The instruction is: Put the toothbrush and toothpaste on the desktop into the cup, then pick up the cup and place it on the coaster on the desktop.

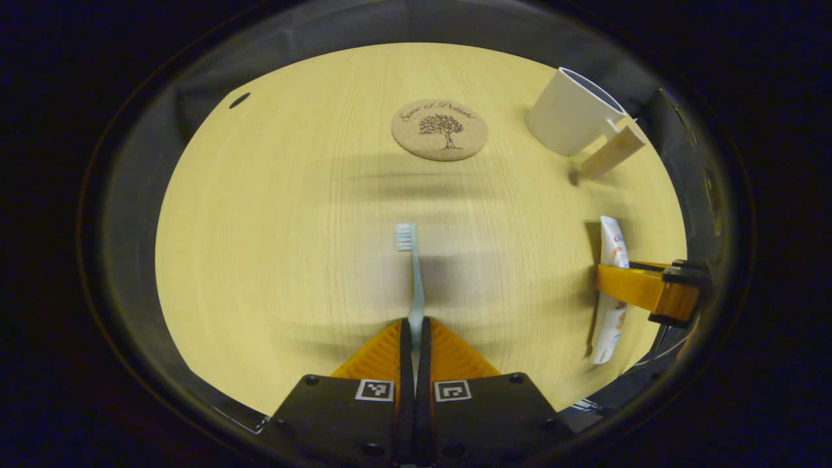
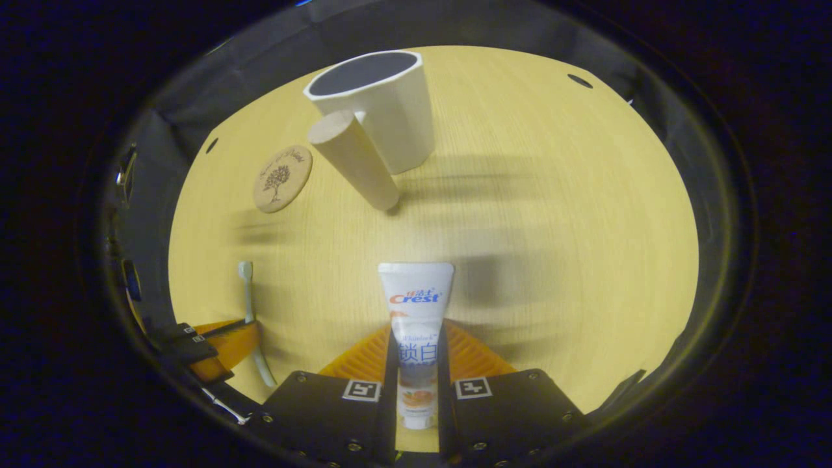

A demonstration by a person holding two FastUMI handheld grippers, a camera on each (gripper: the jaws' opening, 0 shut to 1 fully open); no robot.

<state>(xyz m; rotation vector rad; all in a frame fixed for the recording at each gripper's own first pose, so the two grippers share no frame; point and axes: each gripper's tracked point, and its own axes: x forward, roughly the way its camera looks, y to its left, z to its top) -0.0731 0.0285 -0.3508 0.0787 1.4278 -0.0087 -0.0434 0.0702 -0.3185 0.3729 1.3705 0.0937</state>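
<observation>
A pale blue toothbrush [image 1: 416, 286] points forward, bristles far from me, and my left gripper [image 1: 416, 322] is shut on its handle. My right gripper [image 2: 419, 335] is shut on the white toothpaste tube [image 2: 416, 292], whose flat end points ahead. Each casts a shadow to one side on the wooden desktop [image 1: 292, 227]. The white cup [image 2: 390, 110] with a thick wooden handle stands upright at the far side. The round cork coaster [image 1: 439, 129] lies flat to its left. In the left gripper view the right gripper [image 1: 624, 286] grips the toothpaste [image 1: 613, 244] below the cup [image 1: 572, 110].
In the right gripper view the coaster [image 2: 282, 170] lies left of the cup, and the left gripper [image 2: 240, 331] holds the toothbrush [image 2: 247, 286] at lower left. Small dark holes [image 1: 239, 100] [image 2: 580, 80] sit near the desktop's far edge, with black cloth around it.
</observation>
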